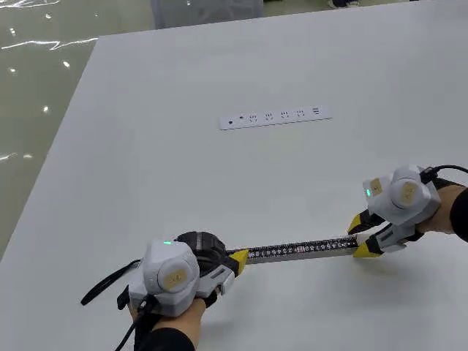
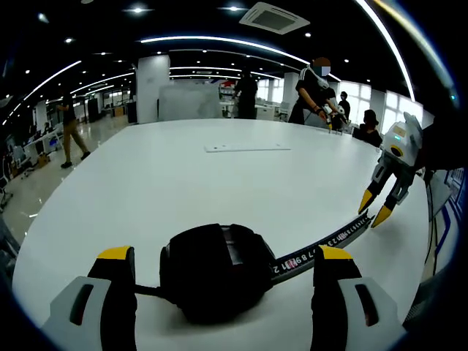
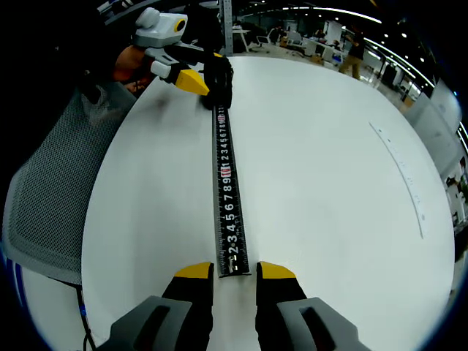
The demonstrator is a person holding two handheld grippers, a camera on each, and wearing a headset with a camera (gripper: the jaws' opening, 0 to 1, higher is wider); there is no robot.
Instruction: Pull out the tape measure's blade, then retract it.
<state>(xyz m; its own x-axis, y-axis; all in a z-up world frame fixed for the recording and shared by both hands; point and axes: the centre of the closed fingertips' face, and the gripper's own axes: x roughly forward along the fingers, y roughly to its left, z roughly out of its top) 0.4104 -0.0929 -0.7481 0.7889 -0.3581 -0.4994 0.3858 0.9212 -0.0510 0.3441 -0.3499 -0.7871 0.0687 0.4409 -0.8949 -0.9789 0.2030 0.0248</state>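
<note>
Extension appears largely done: the blade (image 1: 300, 250) lies flat on the table (image 1: 219, 175), drawn rightward from the case (image 2: 218, 269) at near left. The left gripper (image 2: 225, 254) has its jaws spread, straddling the case. The right gripper (image 3: 234, 272) has its jaws close beside the blade's end; a pinch cannot be confirmed. Retraction remains.

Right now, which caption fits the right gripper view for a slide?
Right tongs flank the end of the blade, which runs across the table to the case at the left tongs.
</note>
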